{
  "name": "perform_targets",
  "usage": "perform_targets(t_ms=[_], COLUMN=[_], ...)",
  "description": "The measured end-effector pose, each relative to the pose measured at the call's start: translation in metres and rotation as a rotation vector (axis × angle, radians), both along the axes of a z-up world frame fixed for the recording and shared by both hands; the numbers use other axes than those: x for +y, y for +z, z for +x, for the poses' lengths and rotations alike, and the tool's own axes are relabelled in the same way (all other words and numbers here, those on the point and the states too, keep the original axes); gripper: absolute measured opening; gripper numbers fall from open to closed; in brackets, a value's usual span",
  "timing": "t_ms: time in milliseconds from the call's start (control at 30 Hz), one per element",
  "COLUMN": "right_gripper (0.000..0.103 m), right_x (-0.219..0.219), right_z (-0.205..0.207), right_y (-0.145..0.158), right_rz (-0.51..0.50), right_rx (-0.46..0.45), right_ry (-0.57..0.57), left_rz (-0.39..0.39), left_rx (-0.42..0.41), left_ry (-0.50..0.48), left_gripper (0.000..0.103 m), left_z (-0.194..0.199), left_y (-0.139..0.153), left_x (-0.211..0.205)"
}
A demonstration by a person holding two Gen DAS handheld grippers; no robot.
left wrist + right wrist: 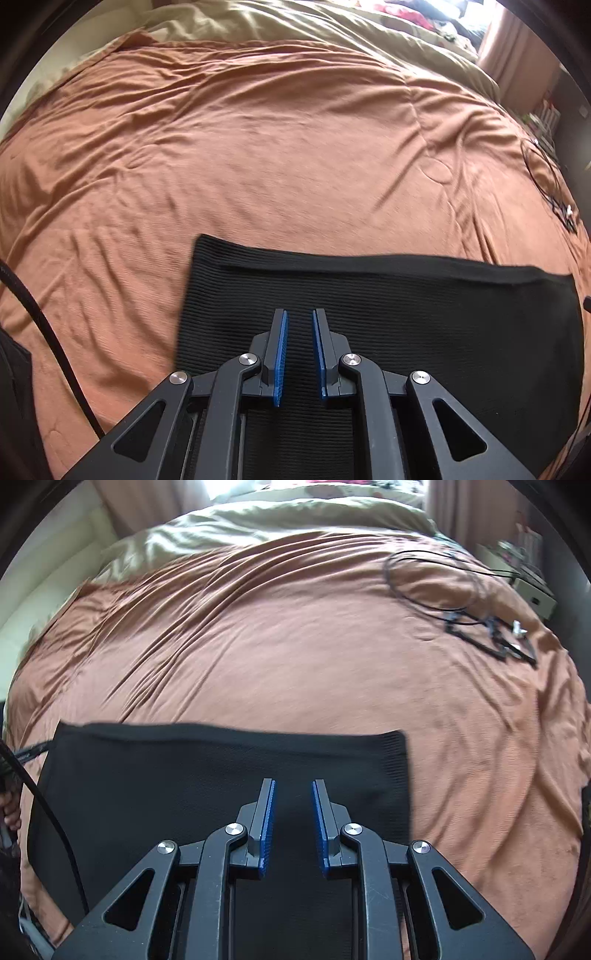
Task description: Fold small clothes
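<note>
A black ribbed garment lies flat and folded on the orange bedspread, its far edge straight. My left gripper hovers over the garment's left part, jaws a narrow way apart with nothing between the blue pads. In the right wrist view the same black garment fills the lower left. My right gripper is above its right part, near the right edge. Its jaws stand slightly apart and hold nothing.
A coil of thin black cable with a small connector lies on the bedspread at the far right. A beige duvet is bunched at the head of the bed. A thick black cord hangs at the left.
</note>
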State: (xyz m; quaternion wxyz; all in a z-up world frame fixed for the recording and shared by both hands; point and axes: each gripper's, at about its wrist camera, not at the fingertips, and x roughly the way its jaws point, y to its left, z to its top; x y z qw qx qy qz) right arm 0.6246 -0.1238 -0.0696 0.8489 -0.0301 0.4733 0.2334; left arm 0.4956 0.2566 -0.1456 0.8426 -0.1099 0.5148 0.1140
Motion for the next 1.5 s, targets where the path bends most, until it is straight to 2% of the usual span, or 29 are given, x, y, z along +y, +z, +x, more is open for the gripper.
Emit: perform_targets(t_ms=[133, 267, 467, 633, 800, 900, 1133, 1233, 1500], right_gripper=[0.017, 0.017, 0.017, 0.017, 0.017, 0.017, 0.017, 0.017, 0.017], right_x=[0.028, 0.047, 0.068, 0.091, 0.103, 0.095, 0.072, 0.064, 0.037], right_z=[-0.005, 0.01, 0.034, 0.043, 0.055, 0.056, 0.024, 0.003, -0.04], right_y=[-0.013, -0.026, -0.043, -0.051, -0.052, -0.047, -0.035, -0.029, -0.038], right_rz=[-0.014, -0.057, -0.064, -0.094, -0.075, -0.032, -0.038, -0.072, -0.107], right_rx=[0.025, 0.032, 0.053, 0.024, 0.046, 0.081, 0.069, 0.028, 0.042], right_ry=[0.08, 0.123, 0.126, 0.119, 0.088, 0.073, 0.088, 0.101, 0.105], left_rz=[-0.009, -0.004, 0.024, 0.055, 0.011, -0.041, -0.064, -0.055, -0.033], left_rx=[0.018, 0.029, 0.02, 0.009, 0.019, 0.007, 0.013, 0.023, 0.036], left_ry=[-0.054, -0.084, -0.094, -0.096, -0.066, -0.068, -0.094, -0.103, -0.105], left_gripper=[0.015, 0.015, 0.015, 0.015, 0.015, 0.015, 0.015, 0.015, 0.024], left_z=[0.012, 0.029, 0.055, 0.069, 0.073, 0.064, 0.026, 0.008, -0.044], left_y=[-0.011, -0.022, -0.029, -0.032, -0.027, -0.019, -0.012, -0.014, -0.02], left_x=[-0.024, -0.036, -0.044, -0.048, -0.041, -0.041, -0.053, -0.058, -0.062])
